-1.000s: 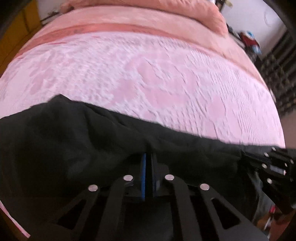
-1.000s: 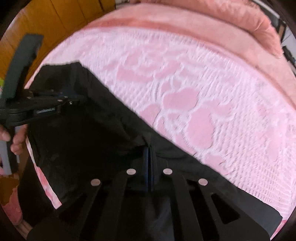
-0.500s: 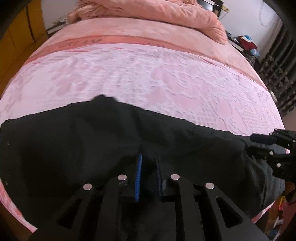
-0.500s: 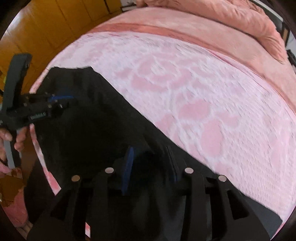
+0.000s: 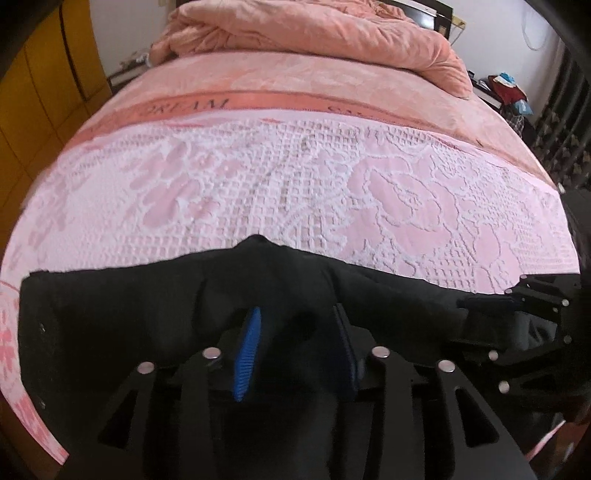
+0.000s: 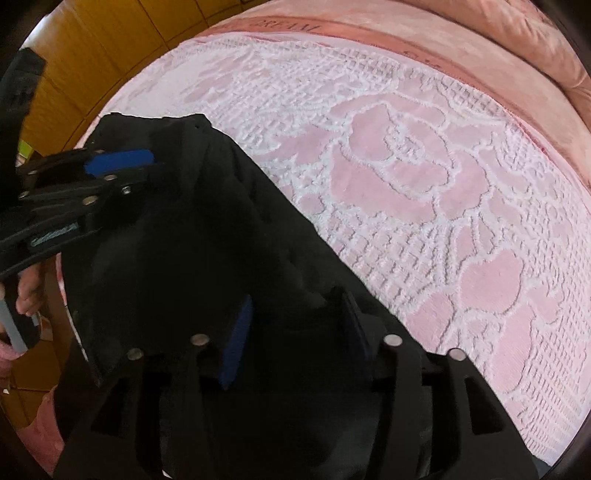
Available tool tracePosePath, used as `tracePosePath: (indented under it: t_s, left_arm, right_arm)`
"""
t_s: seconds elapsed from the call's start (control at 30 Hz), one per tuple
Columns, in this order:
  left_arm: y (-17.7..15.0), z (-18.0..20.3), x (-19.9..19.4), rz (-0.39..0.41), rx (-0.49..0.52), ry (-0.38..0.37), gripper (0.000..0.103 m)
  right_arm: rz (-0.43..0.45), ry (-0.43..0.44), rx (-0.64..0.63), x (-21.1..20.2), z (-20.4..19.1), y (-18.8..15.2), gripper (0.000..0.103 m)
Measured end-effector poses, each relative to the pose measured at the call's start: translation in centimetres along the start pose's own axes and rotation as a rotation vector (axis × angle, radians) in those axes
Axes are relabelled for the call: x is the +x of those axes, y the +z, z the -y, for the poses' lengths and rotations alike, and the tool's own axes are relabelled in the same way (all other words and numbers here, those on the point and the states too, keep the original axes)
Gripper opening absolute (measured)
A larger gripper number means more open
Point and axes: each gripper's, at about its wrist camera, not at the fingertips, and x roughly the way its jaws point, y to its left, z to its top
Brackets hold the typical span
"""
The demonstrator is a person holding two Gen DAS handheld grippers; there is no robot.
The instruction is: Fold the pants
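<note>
Releasing the fold: your left claw (image 5: 295, 347) stands with its blue pads (image 5: 246, 354) wide apart, a ridge of black cloth bunched loosely between them but not pinched; your right claw (image 6: 295, 332) is likewise spread wide over the same garment. The pants (image 5: 122, 317) lie as a dark band along the near edge of the bed (image 5: 295, 192), on its pink lace cover, with a small peak of cloth raised at the far hem. To finish this step well, lift both claws straight up and back so the pads do not drag the top layer. Judged from the uneven far edge, smooth that peak flat before the next fold. The heaped quilt (image 5: 314, 33) lies well apart.
</note>
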Motion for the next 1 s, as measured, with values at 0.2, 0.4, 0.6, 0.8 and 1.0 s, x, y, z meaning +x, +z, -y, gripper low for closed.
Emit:
tracePosePath:
  t_s: [0.2, 0.4, 0.6, 0.8, 1.0]
  left_arm:
    - [0.3, -0.3, 1.1, -0.009, -0.005, -0.001, 0.043]
    - [0.5, -0.3, 1.8, -0.001, 0.000, 0.029, 0.049]
    - [0.7, -0.8, 3.4, -0.024, -0.004, 0.034, 0.051]
    - [-0.1, -1.0, 1.6, -0.032, -0.042, 0.020, 0.051]
    - [-2.7, -1.4, -1.7, -0.037, -0.064, -0.018, 0.052]
  right_arm:
    - [0.017, -0.027, -0.022, -0.3, -0.1, 0.2, 0.010]
    - [0.052, 0.010, 0.057, -0.6, 1.2, 0.9, 0.007]
    - [0.038, -0.001, 0.044, -0.3, 1.0, 0.8, 0.011]
    - [0.071, -0.007, 0.059, -1.4, 0.8, 0.1, 0.020]
    - [0.136, 0.006, 0.137, -4.2, 0.6, -2.6, 0.020]
